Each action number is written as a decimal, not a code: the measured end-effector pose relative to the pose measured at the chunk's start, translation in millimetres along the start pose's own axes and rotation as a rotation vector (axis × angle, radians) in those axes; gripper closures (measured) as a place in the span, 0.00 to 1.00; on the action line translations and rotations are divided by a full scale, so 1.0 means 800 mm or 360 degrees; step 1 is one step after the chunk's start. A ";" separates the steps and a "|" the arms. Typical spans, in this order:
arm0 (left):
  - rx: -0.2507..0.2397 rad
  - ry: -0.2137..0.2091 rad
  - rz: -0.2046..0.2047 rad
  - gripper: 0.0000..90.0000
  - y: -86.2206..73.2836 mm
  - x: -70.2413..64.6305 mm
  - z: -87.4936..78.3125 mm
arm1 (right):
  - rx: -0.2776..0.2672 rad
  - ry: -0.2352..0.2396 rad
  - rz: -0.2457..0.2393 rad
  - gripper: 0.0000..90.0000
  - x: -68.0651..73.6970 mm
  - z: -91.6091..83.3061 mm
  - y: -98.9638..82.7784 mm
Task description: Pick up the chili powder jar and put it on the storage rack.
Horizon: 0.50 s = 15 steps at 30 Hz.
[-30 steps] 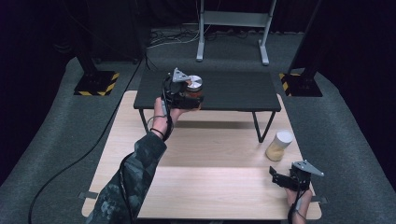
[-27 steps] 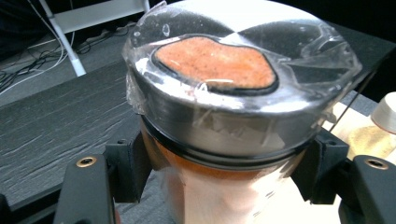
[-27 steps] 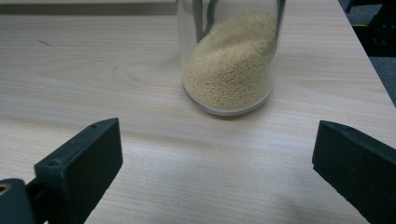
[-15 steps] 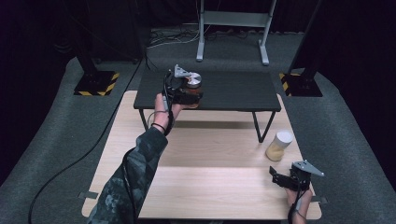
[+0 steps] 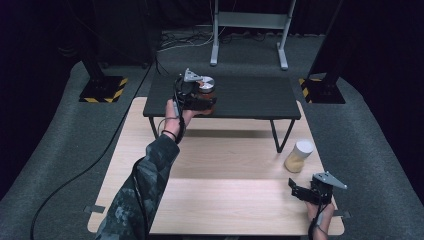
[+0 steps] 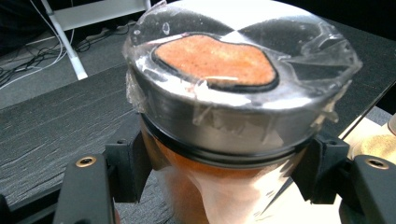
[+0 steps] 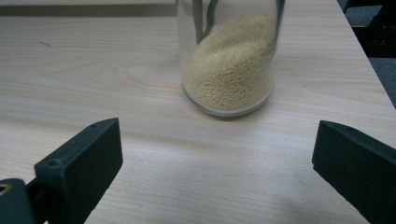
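While the left gripper (image 5: 202, 102) pinches an orange-filled jar (image 6: 219, 140) upright, lid up, over the black desk (image 5: 250, 97), its fingers (image 6: 128, 163) clamp the glass. Right gripper (image 5: 305, 192), fingers spread w/ nothing between, faces an upright grain jar (image 7: 229, 60) on the wooden desk (image 5: 225, 200).

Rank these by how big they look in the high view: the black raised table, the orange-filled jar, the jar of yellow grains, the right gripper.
1. black raised table
2. right gripper
3. jar of yellow grains
4. orange-filled jar, partly hidden by the left gripper

The last three look close in size, and nearness to the camera may skew their order.
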State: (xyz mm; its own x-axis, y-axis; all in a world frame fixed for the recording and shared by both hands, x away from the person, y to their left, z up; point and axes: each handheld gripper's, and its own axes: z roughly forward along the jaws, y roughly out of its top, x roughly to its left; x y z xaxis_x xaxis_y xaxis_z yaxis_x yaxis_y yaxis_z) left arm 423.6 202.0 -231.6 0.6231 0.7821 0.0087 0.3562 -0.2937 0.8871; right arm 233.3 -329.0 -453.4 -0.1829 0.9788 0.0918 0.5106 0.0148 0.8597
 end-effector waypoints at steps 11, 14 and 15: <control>0.0014 0.0011 0.0004 0.34 0.002 -0.003 -0.001 | 0.0000 0.0001 -0.0001 0.01 0.000 0.000 0.000; 0.0033 0.0016 0.0005 0.34 0.005 -0.005 -0.002 | -0.0003 0.0001 0.0000 0.01 0.000 0.000 0.000; 0.0041 0.0018 0.0009 0.32 0.007 -0.005 -0.002 | -0.0003 0.0001 -0.0001 0.01 0.000 0.000 0.000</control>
State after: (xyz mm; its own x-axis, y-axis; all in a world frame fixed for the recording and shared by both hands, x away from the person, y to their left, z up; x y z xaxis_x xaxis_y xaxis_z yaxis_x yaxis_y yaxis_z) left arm 421.6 198.0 -226.2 0.6176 0.7863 0.0191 0.3703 -0.3122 0.8749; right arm 232.9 -329.0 -453.5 -0.1836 0.9787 0.0914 0.5090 0.0151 0.8606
